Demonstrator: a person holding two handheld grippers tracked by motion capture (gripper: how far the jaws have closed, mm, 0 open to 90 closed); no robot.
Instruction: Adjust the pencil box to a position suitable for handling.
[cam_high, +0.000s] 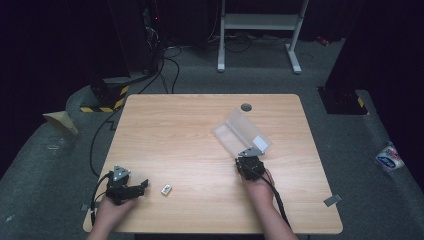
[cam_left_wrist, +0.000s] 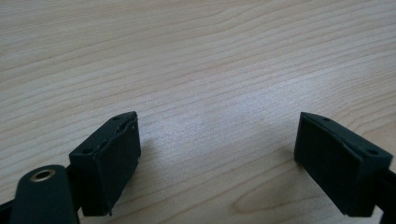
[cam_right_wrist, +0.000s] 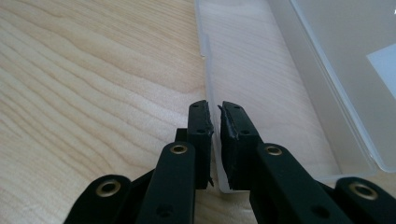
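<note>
Black jaws of the right claw (cam_right_wrist: 215, 122) pinch the thin edge of a clear plastic box (cam_high: 241, 132), lying open on the desk (cam_high: 175, 130) right of centre. So narrow a purchase may slip, or flex the lid. Left claw (cam_left_wrist: 217, 140) rests spread, empty, near a small white item (cam_high: 166, 189).

We're in a lab: dark curtained walls, cable bundles (cam_high: 150, 50) on grey carpet, hazard-striped base (cam_high: 102, 102), lone wooden tabletop (cam_high: 200, 135).
</note>
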